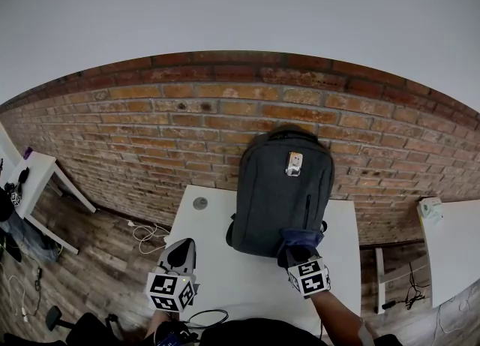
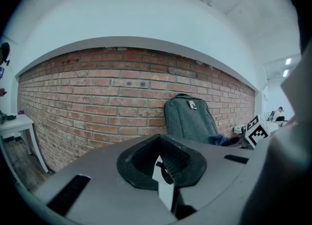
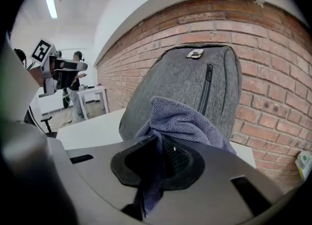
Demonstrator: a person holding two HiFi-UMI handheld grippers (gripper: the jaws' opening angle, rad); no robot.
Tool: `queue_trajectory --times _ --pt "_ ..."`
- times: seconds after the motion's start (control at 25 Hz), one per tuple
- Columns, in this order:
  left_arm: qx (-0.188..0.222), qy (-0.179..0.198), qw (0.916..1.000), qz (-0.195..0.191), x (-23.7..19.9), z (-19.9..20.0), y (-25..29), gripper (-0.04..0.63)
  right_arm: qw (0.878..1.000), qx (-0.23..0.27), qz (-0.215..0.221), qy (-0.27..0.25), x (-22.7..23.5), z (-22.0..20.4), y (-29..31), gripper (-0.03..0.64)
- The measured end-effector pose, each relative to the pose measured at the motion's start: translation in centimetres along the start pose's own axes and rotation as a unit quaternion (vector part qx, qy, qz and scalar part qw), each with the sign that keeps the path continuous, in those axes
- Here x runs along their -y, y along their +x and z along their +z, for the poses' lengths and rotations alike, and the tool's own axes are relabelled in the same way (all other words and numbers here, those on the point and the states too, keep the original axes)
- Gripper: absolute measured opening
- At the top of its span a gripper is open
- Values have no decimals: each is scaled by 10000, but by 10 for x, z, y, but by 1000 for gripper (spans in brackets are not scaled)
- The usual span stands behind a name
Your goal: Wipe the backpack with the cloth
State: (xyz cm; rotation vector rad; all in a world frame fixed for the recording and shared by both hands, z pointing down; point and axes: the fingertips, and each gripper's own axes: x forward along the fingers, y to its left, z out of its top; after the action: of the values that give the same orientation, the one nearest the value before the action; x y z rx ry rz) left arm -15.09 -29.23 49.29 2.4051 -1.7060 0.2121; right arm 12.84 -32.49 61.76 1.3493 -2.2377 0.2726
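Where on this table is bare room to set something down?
The white table is bare left of the grey fabric backpack and in front of it. Crowded at the backpack's base, where the right gripper holds the blue-grey cloth.

Grey left gripper [image 1: 182, 247], black-white marker cube [image 1: 171, 292]

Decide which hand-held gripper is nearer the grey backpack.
Right. The right hand-held gripper holds the blue cloth at the lower front of the grey backpack. The left hand-held gripper is over the white table, off to the backpack's left and apart from it.
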Motion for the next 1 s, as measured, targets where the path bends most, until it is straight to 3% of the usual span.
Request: queue_trajectory --times 0.36,0.68,1.0 --pt "-16 -44 10000 37 -4 -4 -2 -3 9975 683 -204 -26 20 67 -10 29" --pt "-49 -100 9999 81 -11 -9 -6 -3 9943 982 -404 21 62 129 6 31" --pt "-74 -59 9998 181 -19 -8 -12 -3 9865 1445 -725 -249 94 216 15 29"
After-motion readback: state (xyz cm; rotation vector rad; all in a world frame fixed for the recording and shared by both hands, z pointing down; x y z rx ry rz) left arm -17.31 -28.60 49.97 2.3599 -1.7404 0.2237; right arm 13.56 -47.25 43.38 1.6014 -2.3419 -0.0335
